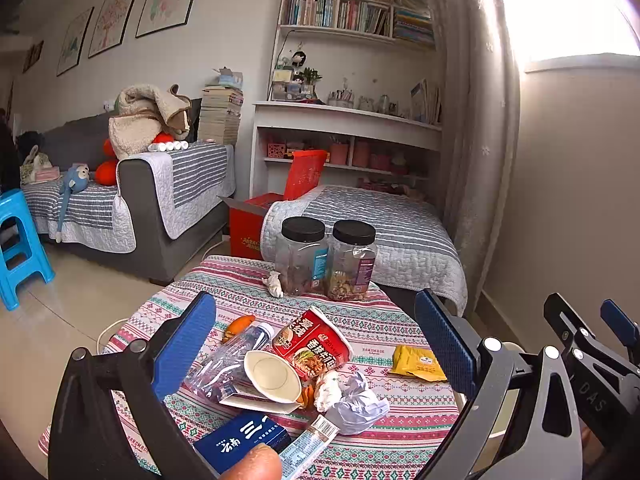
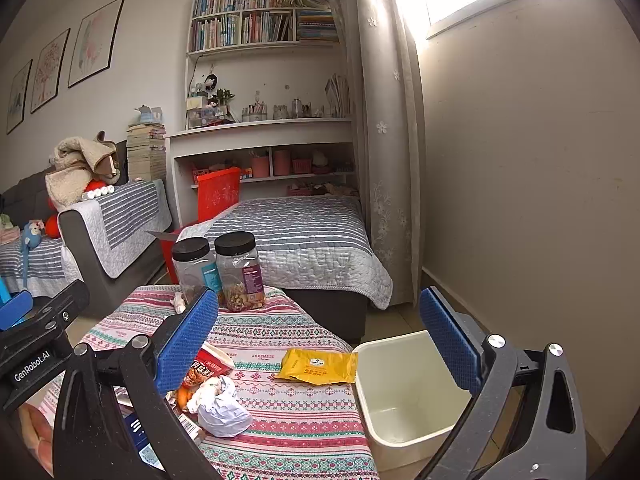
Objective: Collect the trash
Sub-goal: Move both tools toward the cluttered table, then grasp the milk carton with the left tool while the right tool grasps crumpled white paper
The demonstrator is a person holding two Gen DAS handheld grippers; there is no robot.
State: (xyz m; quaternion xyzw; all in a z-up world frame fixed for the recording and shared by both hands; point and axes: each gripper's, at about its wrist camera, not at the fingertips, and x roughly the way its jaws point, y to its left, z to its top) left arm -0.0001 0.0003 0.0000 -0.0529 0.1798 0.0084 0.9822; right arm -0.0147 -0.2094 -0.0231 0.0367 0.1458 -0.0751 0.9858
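- A low table (image 1: 384,332) under a patterned cloth is seen, with a white bin (image 2: 404,392) just beside its right edge.
- Both the left gripper (image 1: 316,344) and right gripper (image 2: 320,344) are held wide open above the table, nothing gripped.
- Trash is heaped near the front: red noodle cup (image 1: 316,344), plastic bottle (image 1: 228,360), crumpled paper (image 2: 222,412).
- A yellow packet (image 2: 318,366) is laid apart, near the bin.

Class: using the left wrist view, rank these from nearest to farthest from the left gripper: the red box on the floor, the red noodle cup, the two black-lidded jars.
1. Noodle cup, between the left gripper's fingers.
2. Jars, at the table's far edge.
3. Red box, on the floor beyond the table.
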